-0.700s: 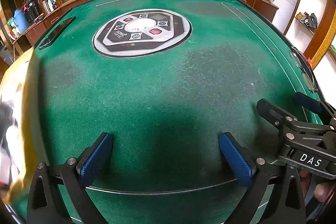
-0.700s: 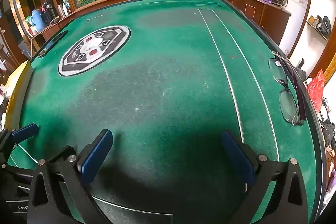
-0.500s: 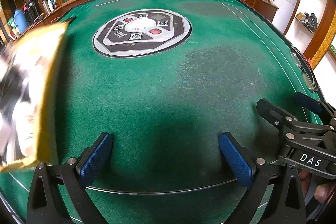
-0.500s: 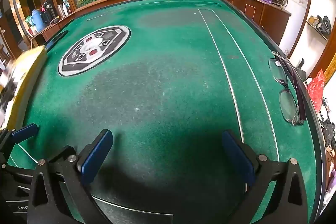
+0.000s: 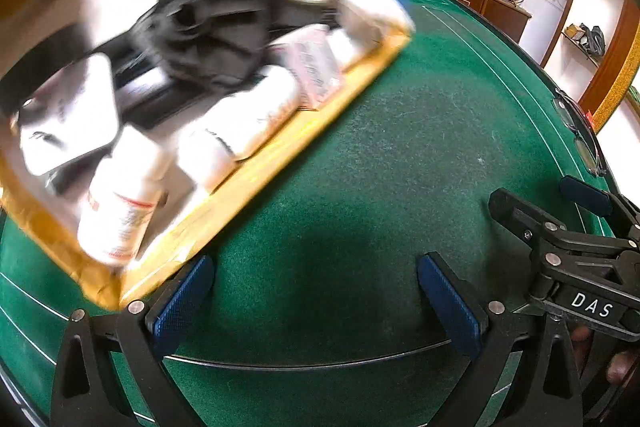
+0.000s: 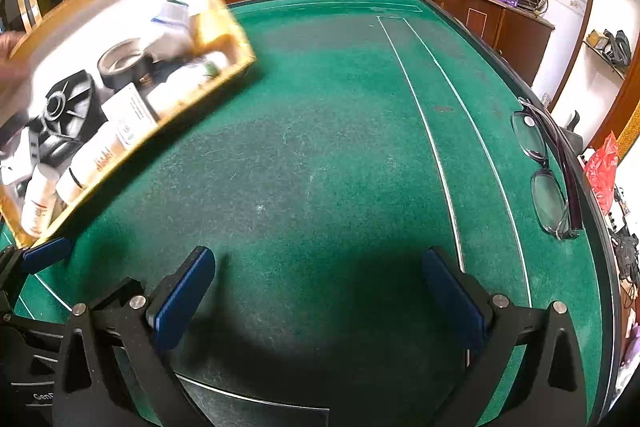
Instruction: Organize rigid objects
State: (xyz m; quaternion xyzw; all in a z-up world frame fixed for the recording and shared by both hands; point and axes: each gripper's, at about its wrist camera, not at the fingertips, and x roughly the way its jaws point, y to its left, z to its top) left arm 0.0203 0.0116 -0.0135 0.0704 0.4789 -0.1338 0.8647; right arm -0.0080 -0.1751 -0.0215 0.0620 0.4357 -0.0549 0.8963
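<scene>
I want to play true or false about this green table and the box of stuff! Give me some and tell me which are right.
1. Both grippers are open with nothing between their fingers. True: the left gripper and right gripper are both open over bare felt.
2. The box is empty. False: it holds white bottles, a roll of tape and a black fan.
3. Glasses lie near the table's right edge. True.
4. The table is red. False: its felt is green.
5. The right gripper holds the box. False: the box is off to its left, clear of its fingers.
</scene>
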